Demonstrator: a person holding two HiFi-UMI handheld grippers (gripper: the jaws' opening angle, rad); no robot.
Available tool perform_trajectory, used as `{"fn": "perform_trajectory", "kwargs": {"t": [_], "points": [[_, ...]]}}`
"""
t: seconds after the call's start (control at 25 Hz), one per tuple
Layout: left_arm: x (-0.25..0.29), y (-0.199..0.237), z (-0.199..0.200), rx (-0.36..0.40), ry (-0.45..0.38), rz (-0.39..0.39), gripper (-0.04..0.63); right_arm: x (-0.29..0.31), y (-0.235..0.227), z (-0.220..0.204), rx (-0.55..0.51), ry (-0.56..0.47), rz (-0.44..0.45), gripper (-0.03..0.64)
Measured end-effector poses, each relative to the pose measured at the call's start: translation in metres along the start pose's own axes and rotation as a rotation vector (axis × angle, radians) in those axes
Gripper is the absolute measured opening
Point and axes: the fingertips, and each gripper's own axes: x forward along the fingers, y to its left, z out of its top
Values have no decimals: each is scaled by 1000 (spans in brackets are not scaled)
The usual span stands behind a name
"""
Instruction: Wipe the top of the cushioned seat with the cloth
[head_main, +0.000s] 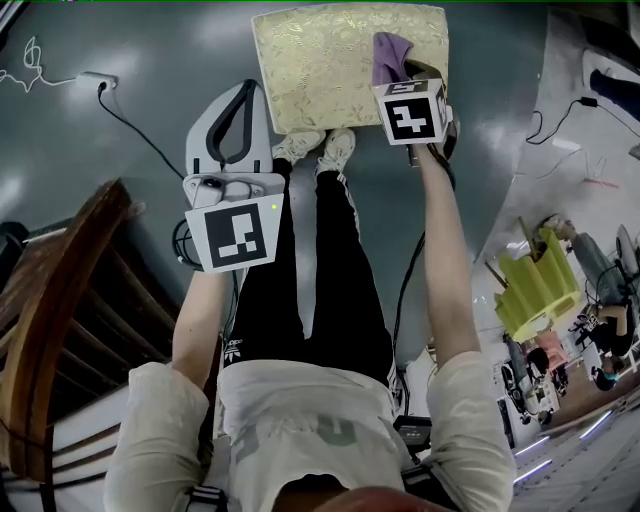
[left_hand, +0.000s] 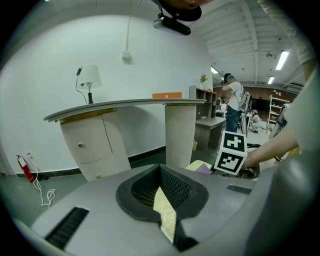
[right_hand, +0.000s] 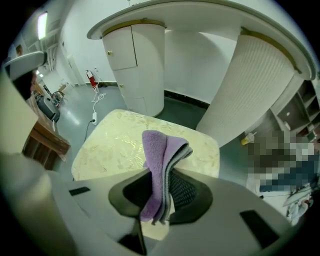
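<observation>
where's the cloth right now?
The purple cloth is pinched in the right gripper, over the right side of the cushioned seat in the head view.

Seat (head_main: 330, 70): cream brocade cloth, embossed, faint sheen. Cloth (right_hand: 160, 165): purple fleece, nappy, grey backing. Left gripper (left_hand: 160, 172): matt grey plastic, black ribbed pads (left_hand: 175, 189) on jaws. Floor (head_main: 120, 60): glossy. Chair (head_main: 60, 300), lower left: dark wood.

The cushioned seat (head_main: 330, 70) was set on the floor (head_main: 140, 60), just ahead of the person's shoes (head_main: 318, 148) and before a curved counter (left_hand: 125, 104). The cloth (head_main: 388, 58) was held over its right part in the right gripper (right_hand: 162, 192). The left gripper (head_main: 243, 95) was held beside its near left corner.
</observation>
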Motion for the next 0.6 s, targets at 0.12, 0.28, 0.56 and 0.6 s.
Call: {"fn": "perform_trajectory", "kwargs": {"t": [0.12, 0.28, 0.56, 0.6], "points": [[2, -5, 1, 12, 0, -8, 6, -5, -34, -14, 17, 18, -68, 90], [5, -12, 2, 31, 2, -24, 6, -11, -66, -26, 29, 36, -121, 89], [10, -30, 7, 54, 10, -53, 6, -17, -96, -37, 24, 53, -170, 89], [10, -31, 7, 58, 11, -56, 6, -17, -98, -38, 26, 52, -177, 89]]}}
